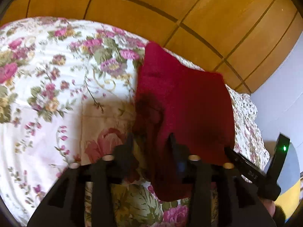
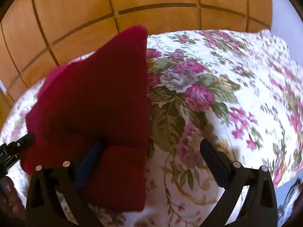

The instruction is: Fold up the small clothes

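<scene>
A dark red knitted garment [image 1: 181, 102] hangs lifted above a floral bedspread [image 1: 56, 75]. My left gripper [image 1: 150, 138] is shut on its near edge, the cloth bunched between the fingers. In the right wrist view the same garment [image 2: 94, 102] fills the left half. My right gripper [image 2: 151, 145] stands wide open; the cloth drapes over its left finger [image 2: 94, 151], and its right finger [image 2: 212, 155] is bare over the bedspread [image 2: 227, 94]. The right gripper's finger also shows at the garment's right edge in the left wrist view [image 1: 244, 166].
A wooden panelled wardrobe [image 1: 170, 5] stands behind the bed. A pale blue wall [image 1: 284, 87] is at the right. The bed's far edge runs along the wardrobe [image 2: 132, 9]. The other gripper's tip [image 2: 17, 145] shows at the left edge.
</scene>
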A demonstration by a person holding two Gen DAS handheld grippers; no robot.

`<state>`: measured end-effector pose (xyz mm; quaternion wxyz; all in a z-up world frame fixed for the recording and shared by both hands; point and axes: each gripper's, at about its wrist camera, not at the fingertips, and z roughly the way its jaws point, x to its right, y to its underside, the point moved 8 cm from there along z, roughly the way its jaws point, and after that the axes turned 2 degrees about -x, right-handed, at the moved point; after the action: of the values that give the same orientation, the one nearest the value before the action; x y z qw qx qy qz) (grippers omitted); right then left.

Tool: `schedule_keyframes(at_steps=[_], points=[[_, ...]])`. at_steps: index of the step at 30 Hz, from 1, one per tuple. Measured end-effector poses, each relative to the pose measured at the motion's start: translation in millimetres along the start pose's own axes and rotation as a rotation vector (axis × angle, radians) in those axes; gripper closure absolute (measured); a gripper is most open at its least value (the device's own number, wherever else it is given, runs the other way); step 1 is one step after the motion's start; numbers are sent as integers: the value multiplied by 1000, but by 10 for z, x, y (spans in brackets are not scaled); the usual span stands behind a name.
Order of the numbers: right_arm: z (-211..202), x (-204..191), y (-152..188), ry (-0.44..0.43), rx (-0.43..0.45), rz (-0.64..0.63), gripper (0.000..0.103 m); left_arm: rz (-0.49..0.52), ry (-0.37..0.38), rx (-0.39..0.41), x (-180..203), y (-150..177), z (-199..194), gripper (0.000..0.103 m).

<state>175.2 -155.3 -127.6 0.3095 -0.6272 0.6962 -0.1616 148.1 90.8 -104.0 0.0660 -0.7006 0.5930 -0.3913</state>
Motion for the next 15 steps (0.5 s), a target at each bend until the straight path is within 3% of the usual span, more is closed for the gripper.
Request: schedule_keyframes(at_steps=[3, 5, 7, 9, 15], points=[[-238, 80, -75, -6, 38, 69, 2, -28, 2, 107, -18, -198, -298, 52], [-394, 94, -262, 0, 96, 86, 2, -10, -1, 170, 59, -370, -410, 39], [-445, 59, -494, 15, 122, 73, 2, 50, -15, 204, 212, -551, -435, 39], [-385, -35, -700, 40, 109, 36, 2, 103, -37, 201, 354, -685, -351, 39], [46, -217, -1036, 123, 58, -49, 2, 291, -173, 61, 645, -886, 320, 39]])
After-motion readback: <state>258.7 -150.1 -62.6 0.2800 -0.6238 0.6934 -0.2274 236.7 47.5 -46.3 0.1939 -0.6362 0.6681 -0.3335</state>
